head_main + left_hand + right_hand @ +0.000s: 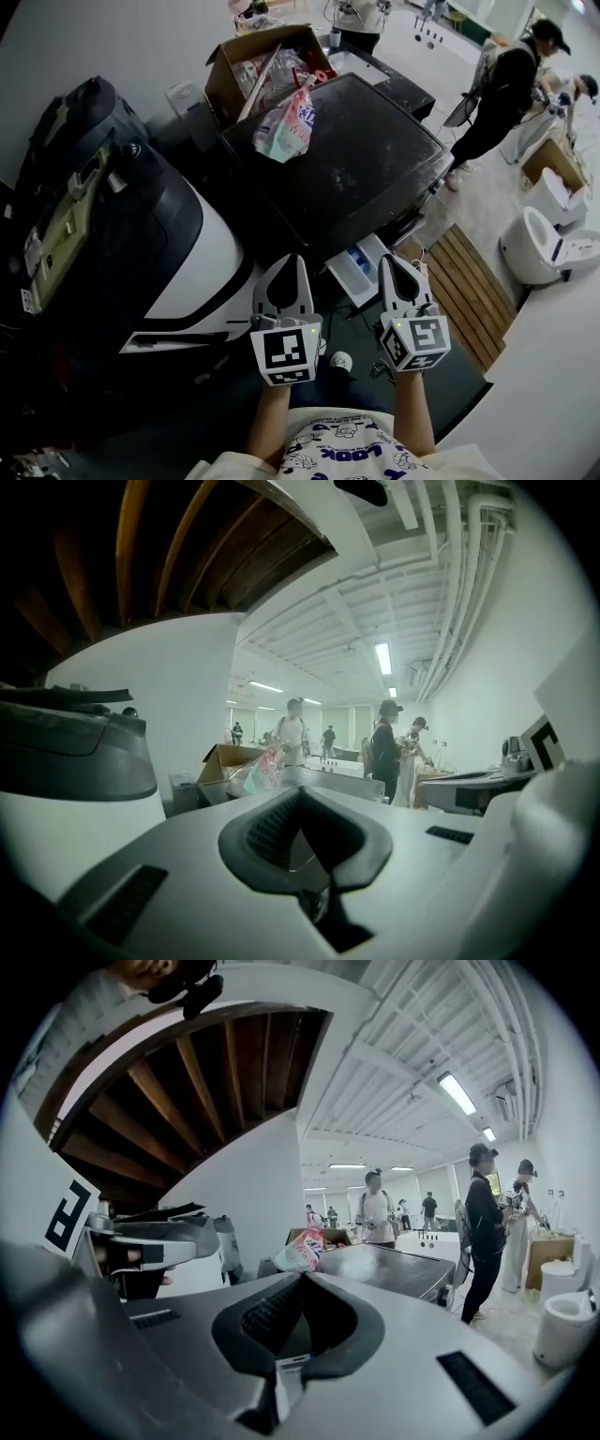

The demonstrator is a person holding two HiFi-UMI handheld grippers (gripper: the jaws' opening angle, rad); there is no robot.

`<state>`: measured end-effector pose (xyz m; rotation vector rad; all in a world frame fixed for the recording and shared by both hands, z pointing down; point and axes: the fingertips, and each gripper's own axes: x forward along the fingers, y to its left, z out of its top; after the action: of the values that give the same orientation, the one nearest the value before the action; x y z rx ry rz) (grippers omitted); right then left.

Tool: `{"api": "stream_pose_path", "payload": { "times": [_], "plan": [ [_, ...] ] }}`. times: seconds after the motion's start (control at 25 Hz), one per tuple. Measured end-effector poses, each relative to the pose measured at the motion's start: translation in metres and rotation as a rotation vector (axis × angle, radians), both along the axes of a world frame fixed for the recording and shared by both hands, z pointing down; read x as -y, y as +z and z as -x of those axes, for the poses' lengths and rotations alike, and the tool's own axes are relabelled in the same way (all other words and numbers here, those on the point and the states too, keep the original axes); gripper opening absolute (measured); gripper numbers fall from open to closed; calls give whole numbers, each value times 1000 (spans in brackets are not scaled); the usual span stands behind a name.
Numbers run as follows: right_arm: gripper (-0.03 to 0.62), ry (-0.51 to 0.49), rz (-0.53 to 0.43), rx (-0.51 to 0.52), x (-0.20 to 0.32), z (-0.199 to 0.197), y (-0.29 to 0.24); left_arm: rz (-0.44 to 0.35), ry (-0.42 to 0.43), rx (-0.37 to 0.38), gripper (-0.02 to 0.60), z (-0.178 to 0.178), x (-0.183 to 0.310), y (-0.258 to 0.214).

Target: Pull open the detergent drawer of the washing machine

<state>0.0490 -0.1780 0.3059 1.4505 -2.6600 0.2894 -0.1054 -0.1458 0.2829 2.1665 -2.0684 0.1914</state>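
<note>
The washing machine (356, 159) has a dark, dusty top and stands in the middle of the head view. Its detergent drawer (361, 266), white with blue inside, sticks out of the front low down. My left gripper (285, 264) and right gripper (392, 261) hang side by side in front of the machine, one on each side of the drawer and apart from it. Both are shut, with nothing between their jaws. In the right gripper view the jaws (302, 1279) point level across the machine's top (394, 1269). The left gripper (300, 794) looks the same way.
A pink bag (286, 127) lies on the machine's top, with an open cardboard box (258, 66) behind it. A big black-and-white appliance (122, 234) fills the left. A wooden pallet (478, 281) and white toilets (548, 244) are at the right. People (506, 94) stand beyond.
</note>
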Motion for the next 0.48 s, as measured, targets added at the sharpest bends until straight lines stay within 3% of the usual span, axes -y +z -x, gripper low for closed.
{"api": "stream_pose_path", "payload": {
  "times": [0.48],
  "plan": [
    [14, -24, 1, -5, 4, 18, -3, -11, 5, -10, 14, 5, 4, -3]
  ]
}}
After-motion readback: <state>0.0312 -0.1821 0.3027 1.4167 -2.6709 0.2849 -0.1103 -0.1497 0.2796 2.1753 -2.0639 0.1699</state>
